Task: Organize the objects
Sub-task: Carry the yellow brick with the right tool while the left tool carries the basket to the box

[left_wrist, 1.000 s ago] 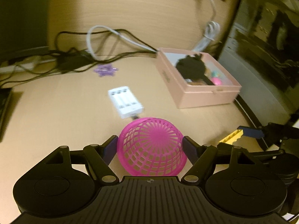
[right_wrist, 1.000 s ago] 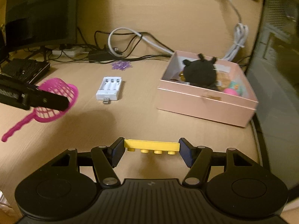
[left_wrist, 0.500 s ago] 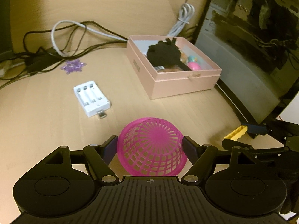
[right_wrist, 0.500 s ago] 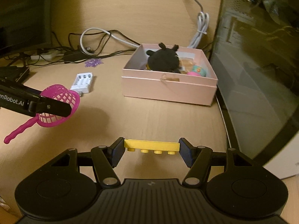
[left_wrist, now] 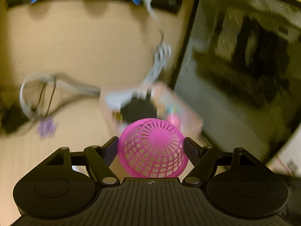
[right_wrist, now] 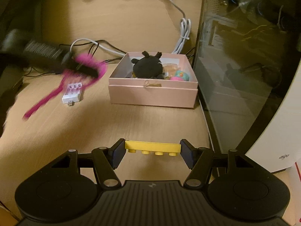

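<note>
My left gripper (left_wrist: 151,147) is shut on a pink mesh scoop (left_wrist: 152,147), held in the air just short of the pink box (left_wrist: 190,116). In the right wrist view the scoop (right_wrist: 88,69) is a blur left of the box (right_wrist: 153,95), its handle hanging down. My right gripper (right_wrist: 152,151) is shut on a yellow toy brick (right_wrist: 152,147) above the desk, in front of the box. The box holds a black plush toy (right_wrist: 147,67) and small colourful toys (right_wrist: 179,75).
A white battery charger (right_wrist: 73,93) lies on the desk left of the box. A purple trinket (left_wrist: 47,127) and tangled cables (right_wrist: 90,46) lie behind it. A dark glass-sided computer case (right_wrist: 244,66) stands right of the box. A wooden back panel (right_wrist: 122,18) rises behind.
My left gripper has risen and swung fast toward the box with the scoop; both views blur around it. My right gripper has drawn back slightly, still holding the brick.
</note>
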`<state>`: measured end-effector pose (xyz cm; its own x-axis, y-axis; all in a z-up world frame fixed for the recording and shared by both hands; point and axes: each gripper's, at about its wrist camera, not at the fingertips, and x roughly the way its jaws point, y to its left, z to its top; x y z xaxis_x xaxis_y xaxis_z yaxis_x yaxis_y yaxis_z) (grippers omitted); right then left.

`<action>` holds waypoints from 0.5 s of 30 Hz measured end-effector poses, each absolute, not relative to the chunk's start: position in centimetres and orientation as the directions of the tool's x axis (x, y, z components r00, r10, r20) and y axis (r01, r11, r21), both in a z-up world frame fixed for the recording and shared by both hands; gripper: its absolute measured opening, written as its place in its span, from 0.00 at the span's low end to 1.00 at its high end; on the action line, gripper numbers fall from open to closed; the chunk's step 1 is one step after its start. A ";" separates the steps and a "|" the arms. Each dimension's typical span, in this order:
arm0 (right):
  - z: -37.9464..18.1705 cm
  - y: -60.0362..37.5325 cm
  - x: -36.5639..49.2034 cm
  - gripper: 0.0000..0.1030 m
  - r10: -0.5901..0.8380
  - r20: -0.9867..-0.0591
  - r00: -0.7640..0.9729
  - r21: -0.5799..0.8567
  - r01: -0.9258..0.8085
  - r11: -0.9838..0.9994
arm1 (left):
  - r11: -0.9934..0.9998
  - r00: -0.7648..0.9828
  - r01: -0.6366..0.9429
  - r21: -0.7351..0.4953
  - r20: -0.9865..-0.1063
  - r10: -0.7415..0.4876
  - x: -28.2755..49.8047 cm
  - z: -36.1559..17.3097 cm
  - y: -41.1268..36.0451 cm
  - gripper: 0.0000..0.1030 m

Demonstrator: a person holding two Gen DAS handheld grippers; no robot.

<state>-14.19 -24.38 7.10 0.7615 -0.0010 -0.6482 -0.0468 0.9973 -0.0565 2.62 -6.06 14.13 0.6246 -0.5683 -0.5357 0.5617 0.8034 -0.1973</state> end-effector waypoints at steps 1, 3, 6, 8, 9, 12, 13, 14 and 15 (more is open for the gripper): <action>7.2 -24.5 -14.1 0.61 0.000 -0.644 0.765 -0.055 -0.045 0.997 | 0.798 0.640 0.562 -0.217 -0.498 -0.586 3.7 14.5 -6.8 0.78; 7.5 -24.7 -13.9 0.61 0.003 -0.637 0.771 -0.047 -0.043 0.998 | 0.790 0.667 0.575 -0.212 -0.438 -0.603 5.5 14.4 -8.4 0.78; 7.9 -24.7 -13.5 0.61 0.007 -0.623 0.782 -0.044 -0.044 0.998 | 0.801 0.661 0.589 -0.107 -0.507 -0.554 8.2 12.5 -11.7 0.76; 8.1 -24.6 -13.3 0.61 0.008 -0.616 0.788 -0.046 -0.047 0.998 | 0.802 0.641 0.578 -0.151 -0.525 -0.561 9.4 11.6 -12.0 0.75; 8.2 -24.6 -13.2 0.61 0.006 -0.613 0.790 -0.049 -0.046 0.998 | 0.799 0.628 0.568 -0.197 -0.524 -0.576 9.8 11.4 -11.7 0.75; 8.4 -24.7 -12.8 0.61 0.010 -0.605 0.796 -0.044 -0.046 0.998 | 0.795 0.650 0.495 -0.351 -0.457 -0.607 10.0 12.0 -8.6 0.75; 8.5 -24.8 -12.6 0.61 0.009 -0.602 0.798 -0.044 -0.044 0.998 | 0.803 0.675 0.472 -0.365 -0.436 -0.595 9.7 12.5 -7.2 0.75; 8.6 -24.9 -12.3 0.61 0.008 -0.598 0.802 -0.043 -0.042 0.998 | 0.818 0.706 0.447 -0.363 -0.418 -0.572 9.2 12.8 -5.6 0.75; 8.7 -25.0 -12.0 0.61 0.008 -0.592 0.806 -0.041 -0.039 0.998 | 0.835 0.736 0.421 -0.355 -0.405 -0.543 8.7 13.1 -4.1 0.75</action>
